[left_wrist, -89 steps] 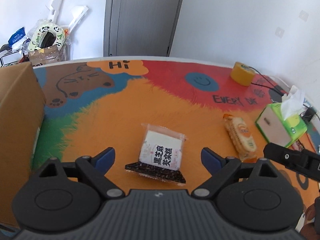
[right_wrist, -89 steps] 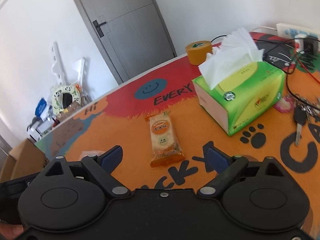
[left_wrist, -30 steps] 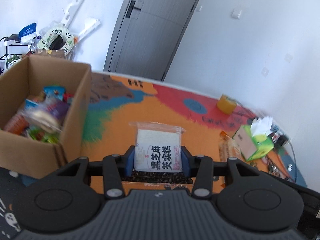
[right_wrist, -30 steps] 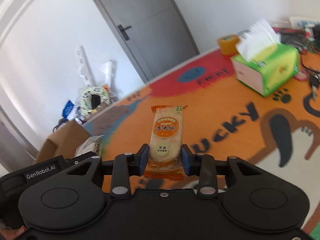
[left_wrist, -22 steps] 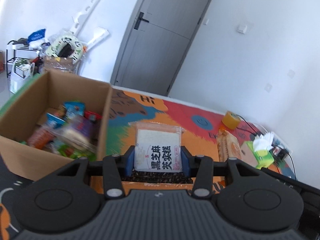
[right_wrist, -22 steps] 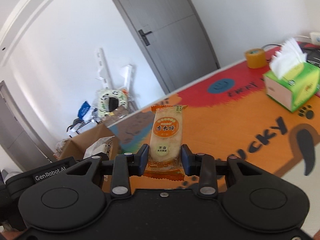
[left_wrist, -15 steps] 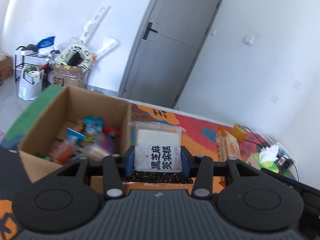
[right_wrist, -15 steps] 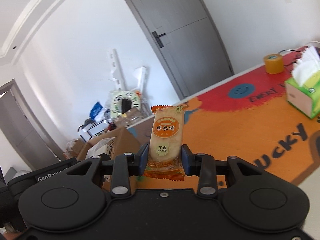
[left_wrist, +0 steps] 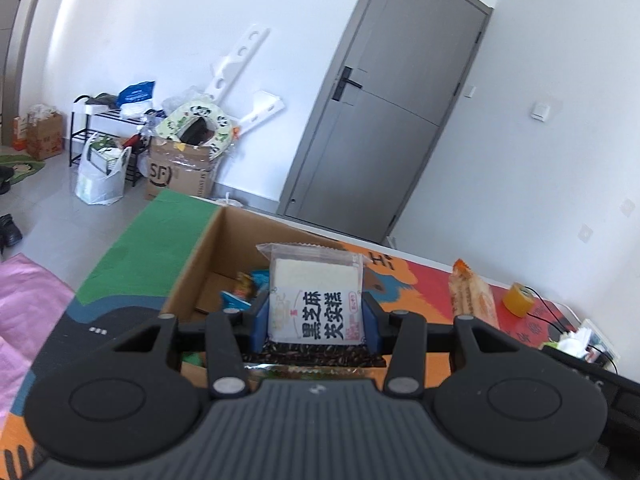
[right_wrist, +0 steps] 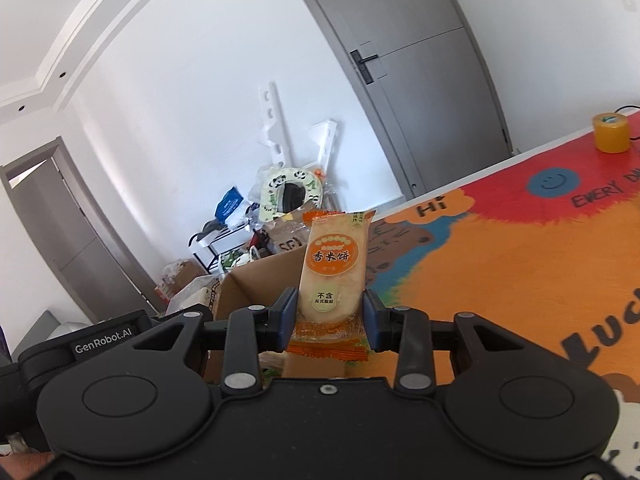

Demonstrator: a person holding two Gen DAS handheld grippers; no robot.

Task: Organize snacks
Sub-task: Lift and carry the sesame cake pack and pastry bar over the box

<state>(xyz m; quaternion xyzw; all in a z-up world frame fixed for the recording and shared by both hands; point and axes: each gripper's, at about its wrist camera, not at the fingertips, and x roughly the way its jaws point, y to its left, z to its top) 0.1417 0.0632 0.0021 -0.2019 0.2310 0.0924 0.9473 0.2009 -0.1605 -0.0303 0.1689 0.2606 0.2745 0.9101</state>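
Note:
My left gripper is shut on a clear packet of white sesame cake with black print, held upright above the open cardboard box. The box holds several snack packets. My right gripper is shut on an orange rice cracker packet, held upright just right of the same box. That cracker packet also shows at the right of the left wrist view.
The box stands on a colourful cartoon table mat. A yellow tape roll and a tissue box sit at the far right of the table. Clutter and a cardboard carton stand on the floor by the grey door.
Both grippers closed on their packets, lifted them off the mat and carried them left; the left one is now over the box, the right one beside it.

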